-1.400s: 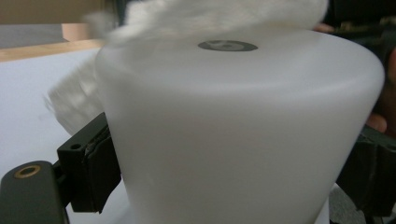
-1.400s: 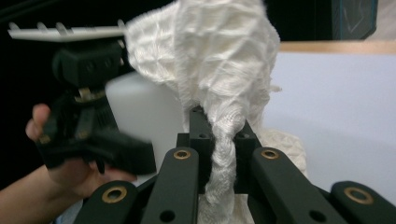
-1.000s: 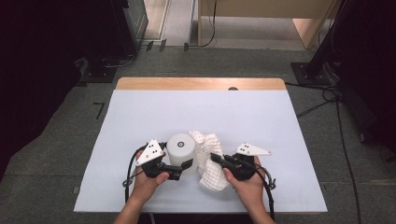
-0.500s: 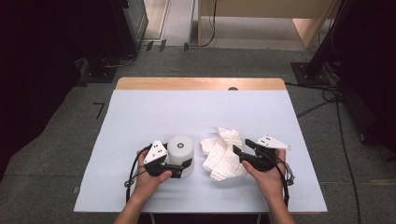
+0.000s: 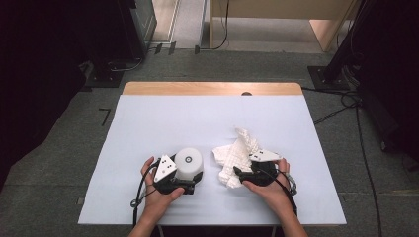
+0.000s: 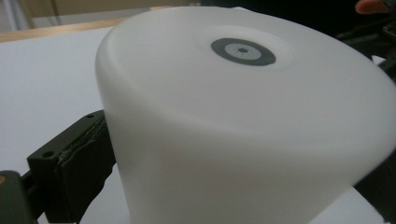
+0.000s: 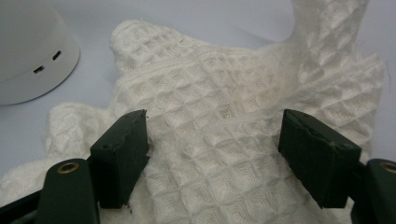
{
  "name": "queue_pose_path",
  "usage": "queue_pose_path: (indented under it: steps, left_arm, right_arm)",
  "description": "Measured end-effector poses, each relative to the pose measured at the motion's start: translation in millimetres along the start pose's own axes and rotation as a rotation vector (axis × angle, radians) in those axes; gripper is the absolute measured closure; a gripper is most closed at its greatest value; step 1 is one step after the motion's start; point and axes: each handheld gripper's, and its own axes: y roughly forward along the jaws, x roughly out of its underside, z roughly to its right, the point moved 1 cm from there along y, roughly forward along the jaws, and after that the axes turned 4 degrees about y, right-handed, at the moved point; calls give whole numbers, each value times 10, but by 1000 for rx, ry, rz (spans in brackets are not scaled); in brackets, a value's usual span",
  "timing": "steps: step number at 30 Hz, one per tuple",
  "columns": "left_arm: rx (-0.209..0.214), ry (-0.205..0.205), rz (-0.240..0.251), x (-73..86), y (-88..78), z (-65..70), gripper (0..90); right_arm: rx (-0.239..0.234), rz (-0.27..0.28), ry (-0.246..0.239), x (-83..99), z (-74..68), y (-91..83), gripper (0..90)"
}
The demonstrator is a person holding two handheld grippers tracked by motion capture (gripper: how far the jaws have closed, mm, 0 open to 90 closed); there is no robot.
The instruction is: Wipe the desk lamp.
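Right claw (image 7: 212, 158) just opened, jaws apart; waffle cloth (image 7: 243, 93) lies between them.

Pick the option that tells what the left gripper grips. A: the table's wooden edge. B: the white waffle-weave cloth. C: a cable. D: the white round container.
D: the left gripper has its jaws closed on the white round container; the waffle-weave cloth lies apart, at the right gripper.

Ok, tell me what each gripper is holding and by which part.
The left gripper clamps the white cylinder by its lower side wall. The right gripper holds nothing: its jaws have just been opening and stand apart over the waffle cloth.
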Motion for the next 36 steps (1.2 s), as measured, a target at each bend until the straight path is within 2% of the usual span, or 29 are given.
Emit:
queue_pose_path:
  steps: [2, 5, 7, 8, 9, 10, 11, 13, 14, 16, 18, 19, 22, 24, 25, 26, 27, 28, 29, 30, 31, 32, 34, 36]
  left_arm:
    - [-80, -26, 17, 4, -12, 82, 0]
    - [-164, -48, 32, 1, -3, 227, 0]
    - [-220, -43, 20, -14, 19, 290, 0]
    - [-234, -42, 21, -18, 32, 303, 0]
    - [-249, -36, 10, -19, 39, 303, 0]
    - [-282, -30, -3, -15, 44, 294, 0]
    - [-283, -35, 0, -5, 42, 280, 3]
    - [-246, -41, 3, 14, 38, 258, 38]
    - [-239, -36, 9, 18, 33, 259, 74]
    - [-232, -29, 8, 16, 28, 248, 76]
    - [-191, -12, 7, 4, 18, 191, 79]
    - [-156, -16, 8, -9, 10, 142, 80]
    - [21, -71, 49, -56, -34, -50, 82]
    - [125, -93, 58, -89, -60, -156, 83]
    - [195, -115, 53, -111, -66, -219, 82]
    - [231, -126, 50, -121, -71, -249, 82]
    - [265, -134, 62, -130, -88, -281, 83]
    - [288, -140, 65, -137, -96, -288, 83]
    - [334, -136, 58, -155, -96, -282, 83]
    - [358, -118, 56, -170, -96, -257, 83]
    - [373, -100, 55, -186, -95, -216, 83]
    - [373, -100, 55, -186, -95, -216, 83]
    - [414, -63, 44, -228, -63, -92, 83]
    - [429, -46, 37, -250, -43, -25, 83]
  right_arm:
    - [21, -13, 29, 16, 0, 24, 226]
    - [53, -34, 41, 52, -21, 76, 220]
    - [91, -34, 24, 70, -67, 108, 227]
    - [113, -32, 18, 74, -90, 115, 241]
    - [129, -26, 19, 77, -111, 121, 268]
    - [136, -24, 27, 78, -126, 122, 297]
    - [139, -22, 32, 78, -129, 119, 344]
    - [142, -16, 33, 81, -123, 107, 430]
    - [146, -12, 30, 83, -115, 98, 496]
    - [137, -2, 26, 96, -107, 83, 629]
    - [136, 6, 14, 104, -96, 75, 757]
    - [137, 6, 8, 104, -88, 69, 790]
    - [92, 19, 46, 85, -41, 25, 828]
    - [17, 82, 113, 39, -23, -68, 831]
    - [-8, 113, 130, 9, -22, -118, 831]
    - [-26, 170, 138, -51, -38, -208, 832]
    - [-23, 207, 137, -89, -57, -269, 831]
    - [5, 279, 128, -144, -100, -378, 831]
    - [28, 328, 124, -172, -133, -443, 831]
    - [63, 398, 110, -213, -190, -539, 831]
    - [69, 439, 106, -243, -244, -596, 830]
    - [59, 469, 103, -267, -304, -642, 830]
    - [10, 512, 78, -305, -440, -696, 830]
    - [-55, 519, 47, -349, -594, -710, 829]
